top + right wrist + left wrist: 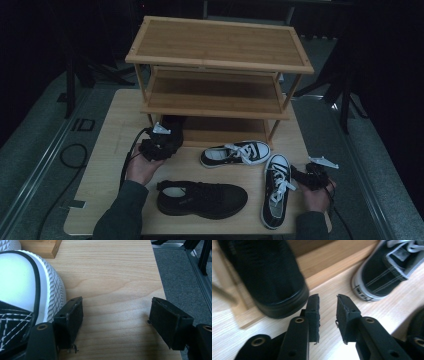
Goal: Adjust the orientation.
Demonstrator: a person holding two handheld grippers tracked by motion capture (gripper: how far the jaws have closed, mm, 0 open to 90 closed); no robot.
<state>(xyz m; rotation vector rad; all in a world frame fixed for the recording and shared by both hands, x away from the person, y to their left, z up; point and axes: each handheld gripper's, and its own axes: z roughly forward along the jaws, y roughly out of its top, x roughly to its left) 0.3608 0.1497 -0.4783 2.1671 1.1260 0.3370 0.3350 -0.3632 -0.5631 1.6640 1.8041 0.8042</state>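
Having set one black shoe (265, 277) on the rack's bottom shelf (227, 131), far left, my left gripper (328, 302) has empty, parted fingers, the right gripper (116, 315) gapes beside the right sneaker (276, 187); next, the second black shoe (202, 199).

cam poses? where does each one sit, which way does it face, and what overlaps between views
High view: above the person's side, looking forward and down at the table, bamboo rack and shoes; both forearms and hands show.
Left gripper view: rides the left hand-held gripper, facing the all-black shoe on the rack's bottom shelf; own jaws apart.
Right gripper view: rides the right hand-held gripper, facing bare tabletop beside a sneaker's white toe; jaws wide apart.
Shared: the laced sneaker also appears in the left gripper view.
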